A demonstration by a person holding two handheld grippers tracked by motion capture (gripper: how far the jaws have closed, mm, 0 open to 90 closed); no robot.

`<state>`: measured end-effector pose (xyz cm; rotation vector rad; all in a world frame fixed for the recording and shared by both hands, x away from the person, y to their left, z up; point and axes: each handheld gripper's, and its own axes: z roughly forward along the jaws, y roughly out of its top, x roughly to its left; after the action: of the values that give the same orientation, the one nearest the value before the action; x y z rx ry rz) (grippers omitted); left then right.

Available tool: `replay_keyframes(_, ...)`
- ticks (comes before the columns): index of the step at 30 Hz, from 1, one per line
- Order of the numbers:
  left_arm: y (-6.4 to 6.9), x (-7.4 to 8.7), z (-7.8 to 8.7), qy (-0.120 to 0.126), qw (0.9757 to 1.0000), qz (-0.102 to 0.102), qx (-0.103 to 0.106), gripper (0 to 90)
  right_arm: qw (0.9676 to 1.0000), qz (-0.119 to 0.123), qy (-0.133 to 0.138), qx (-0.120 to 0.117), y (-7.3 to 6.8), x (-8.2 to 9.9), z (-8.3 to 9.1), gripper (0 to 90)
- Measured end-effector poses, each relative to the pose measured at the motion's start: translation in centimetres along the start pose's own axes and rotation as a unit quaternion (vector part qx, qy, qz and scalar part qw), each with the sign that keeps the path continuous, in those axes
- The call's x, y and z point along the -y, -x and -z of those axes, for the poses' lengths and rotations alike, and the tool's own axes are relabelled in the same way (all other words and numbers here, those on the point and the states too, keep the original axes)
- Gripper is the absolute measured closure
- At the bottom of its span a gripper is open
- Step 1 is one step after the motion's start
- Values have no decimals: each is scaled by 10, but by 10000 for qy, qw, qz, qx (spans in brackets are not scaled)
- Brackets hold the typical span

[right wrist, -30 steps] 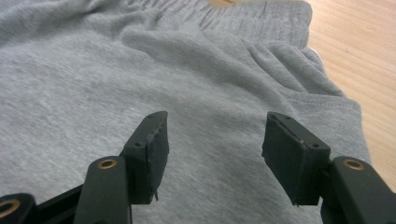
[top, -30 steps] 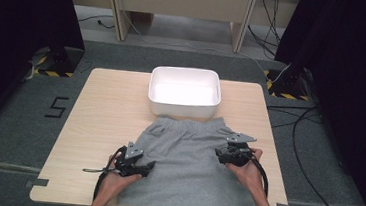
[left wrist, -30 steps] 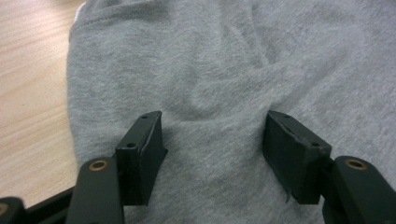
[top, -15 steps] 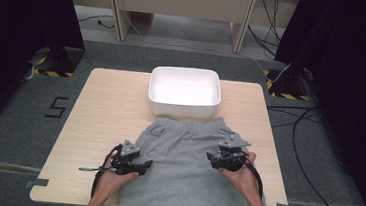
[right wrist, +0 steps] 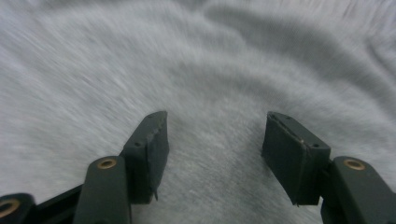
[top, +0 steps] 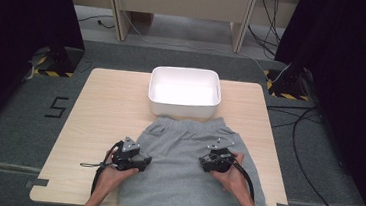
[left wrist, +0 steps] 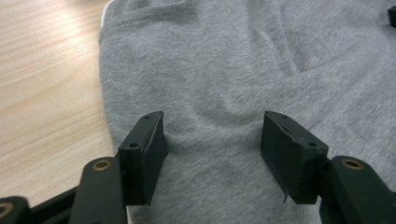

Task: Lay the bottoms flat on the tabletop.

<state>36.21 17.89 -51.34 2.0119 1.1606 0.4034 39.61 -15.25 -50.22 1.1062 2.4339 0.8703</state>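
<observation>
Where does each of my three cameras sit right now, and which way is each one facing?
High view: above the person's side, looking forward and down on the light wooden table, white rectangular plastic bin and grey cotton shorts; both forearms, left gripper and right gripper show.
Left gripper view: rides the left gripper, looking along its parted jaws at the shorts' edge and the table.
Right gripper view: rides the right gripper, jaws parted, over blurred shorts.
All three share the shorts.
</observation>
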Motion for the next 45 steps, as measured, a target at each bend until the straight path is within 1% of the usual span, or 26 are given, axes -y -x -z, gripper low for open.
replay_keyframes(1, -2, 0, 0, -10, 10000, -25, -18, 397, 10000, -47, -6, -34, 0, -1, -1, 404)
replay_keyframes(3, -4, 0, 0, -17, 10000, 5, -56, 407, 10000, -8, -15, -12, 0, -3, -2, 404)
replay_keyframes(7, -9, -1, 1, -55, 9999, 11, -105, 410, 9999, -104, 27, -80, -2, -6, -7, 403)
replay_keyframes(12, -9, -1, 4, -112, 9999, -6, -79, 408, 9999, -81, 29, -70, -3, -8, -8, 404)
replay_keyframes(14, -11, -2, 7, -68, 9999, 79, -33, 403, 9999, -119, 111, -51, -3, -9, -4, 403)
replay_keyframes(17, -16, -8, 12, 68, 9997, 218, -3, 394, 9992, -163, 353, -107, -5, -11, 5, 401)
replay_keyframes(18, -18, -10, 13, 95, 9997, 239, -14, 392, 9988, -192, 410, -164, -6, -12, 8, 401)
replay_keyframes(19, -20, -14, 14, 118, 9996, 247, -37, 390, 9984, -232, 460, -212, -8, -13, 10, 400)
replay_keyframes(21, -23, -20, 15, 167, 9994, 291, -56, 388, 9981, -177, 513, -299, -13, -14, 12, 399)
replay_keyframes(23, -26, -26, 15, 195, 9994, 289, -61, 387, 9976, -141, 566, -385, -20, -15, 14, 397)
replay_keyframes(25, -27, -32, 14, 246, 9990, 366, -39, 387, 9971, -65, 599, -468, -27, -17, 16, 397)
replay_keyframes(27, -29, -37, 12, 279, 9988, 396, -18, 387, 9965, -3, 656, -514, -34, -18, 19, 396)
replay_keyframes(29, -30, -42, 10, 340, 9987, 365, -57, 387, 9957, 96, 731, -557, -41, -19, 21, 396)
replay_keyframes(31, -33, -45, 7, 424, 9982, 420, 9, 383, 9955, 139, 757, -561, -46, -20, 20, 395)
replay_keyframes(32, -34, -46, 5, 428, 9981, 444, 73, 375, 9954, 136, 760, -575, -49, -21, 18, 394)
replay_keyframes(33, -35, -46, 3, 398, 9983, 426, 97, 371, 9951, 169, 757, -617, -52, -21, 18, 394)
replay_keyframes(34, -36, -46, 2, 385, 9983, 434, 82, 367, 9947, 225, 768, -647, -54, -21, 18, 393)
replay_keyframes(35, -38, -47, 0, 369, 9983, 444, 53, 363, 9942, 228, 790, -687, -57, -21, 19, 394)
replay_keyframes(36, -40, -48, -1, 381, 9980, 492, 52, 358, 9937, 254, 820, -722, -60, -21, 20, 394)
replay_keyframes(40, -46, -53, -4, 415, 9970, 641, 112, 346, 9913, 329, 940, -856, -72, -25, 23, 393)
replay_keyframes(44, -49, -58, -12, 364, 9972, 651, 87, 337, 9900, 439, 936, -959, -83, -26, 22, 393)
replay_keyframes(45, -49, -60, -14, 369, 9968, 693, 115, 333, 9898, 460, 932, -975, -86, -26, 21, 393)
